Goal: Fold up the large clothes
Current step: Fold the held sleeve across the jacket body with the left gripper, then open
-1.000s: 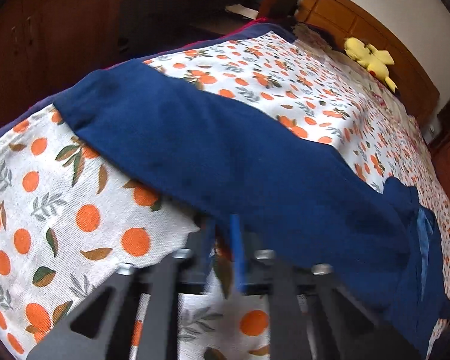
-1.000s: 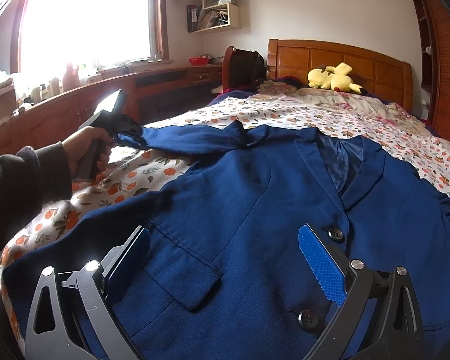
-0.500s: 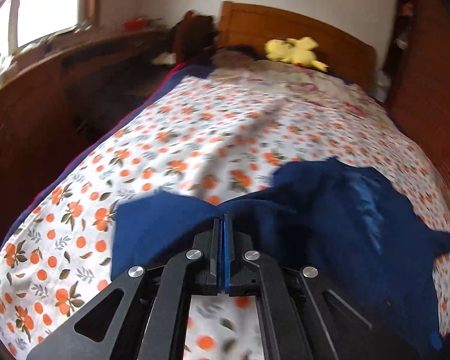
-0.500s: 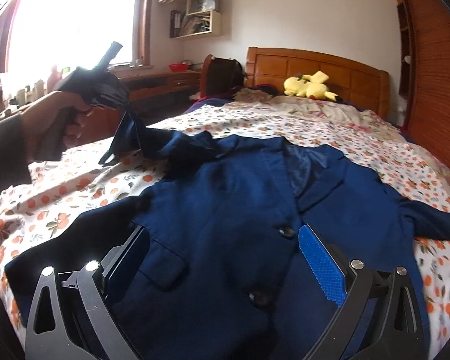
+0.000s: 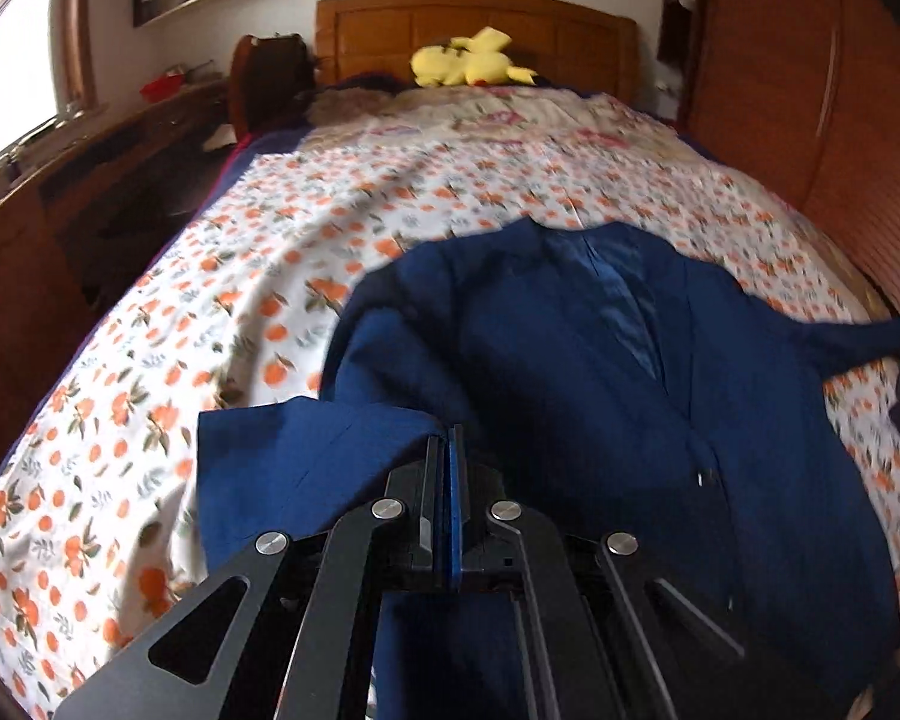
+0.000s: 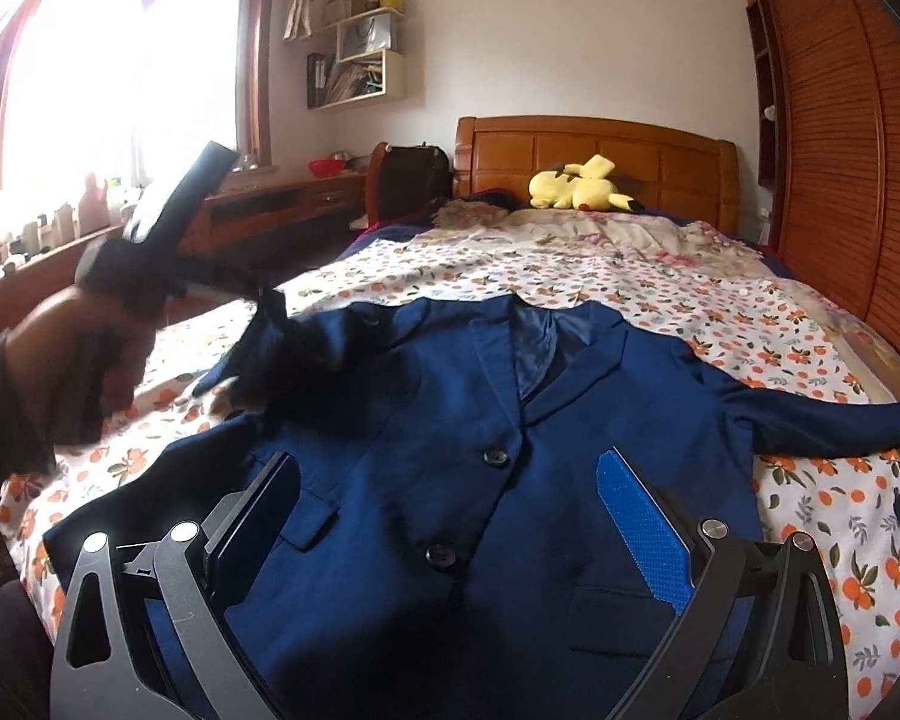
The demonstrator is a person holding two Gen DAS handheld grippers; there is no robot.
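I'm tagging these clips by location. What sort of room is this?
A bedroom at home, most likely: a bed with a wooden headboard, a yellow plush toy by the pillows, and wall shelves beside the window.

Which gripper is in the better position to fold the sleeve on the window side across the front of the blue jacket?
Left, probably. The left gripper is pinched on that sleeve, lifted beside the jacket, though its jaws are opening. The right gripper hangs open and empty over the buttons.
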